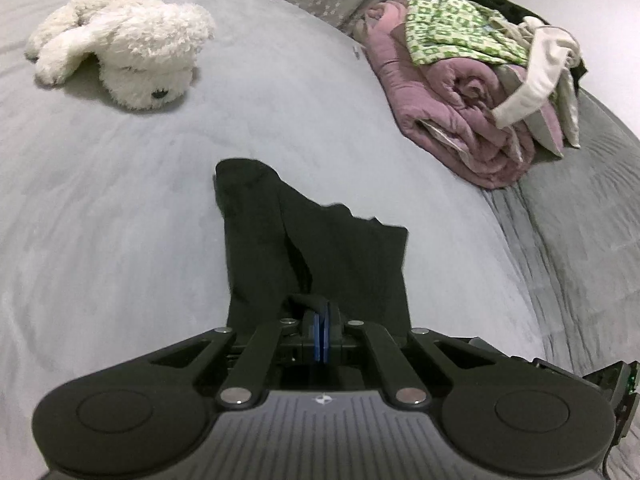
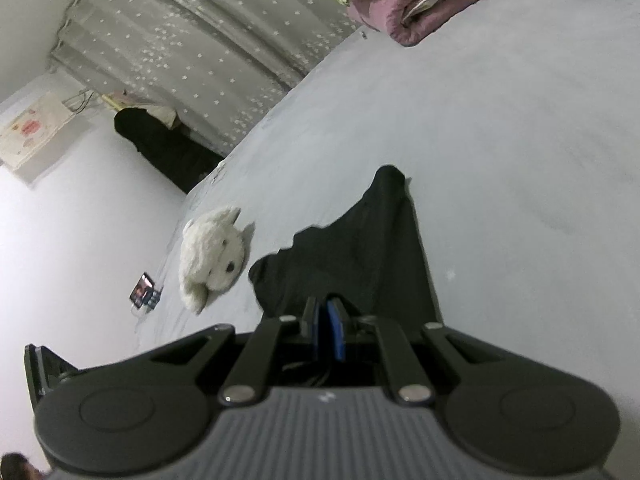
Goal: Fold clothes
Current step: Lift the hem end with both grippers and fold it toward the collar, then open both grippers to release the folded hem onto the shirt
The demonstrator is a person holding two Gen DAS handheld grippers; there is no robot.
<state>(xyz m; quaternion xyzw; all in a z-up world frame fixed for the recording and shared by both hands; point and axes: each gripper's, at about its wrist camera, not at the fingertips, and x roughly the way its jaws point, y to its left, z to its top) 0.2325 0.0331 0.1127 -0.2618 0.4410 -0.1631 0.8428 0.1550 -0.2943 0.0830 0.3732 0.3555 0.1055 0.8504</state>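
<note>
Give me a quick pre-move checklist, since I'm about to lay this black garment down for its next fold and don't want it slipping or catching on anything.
1. Left gripper pinching the black garment: ok, jaws closed on a bunched edge.
2. Right gripper pinching the same garment: ok, jaws nearly closed with cloth between them.
3. Garment spread flat: not ok, it hangs creased and uneven.
4. Grey bed surface beneath the garment free: ok.
5. White plush dog clear of the garment: ok, apart from it.
6. Pile of clothes out of the way: ok, off to the side.
</note>
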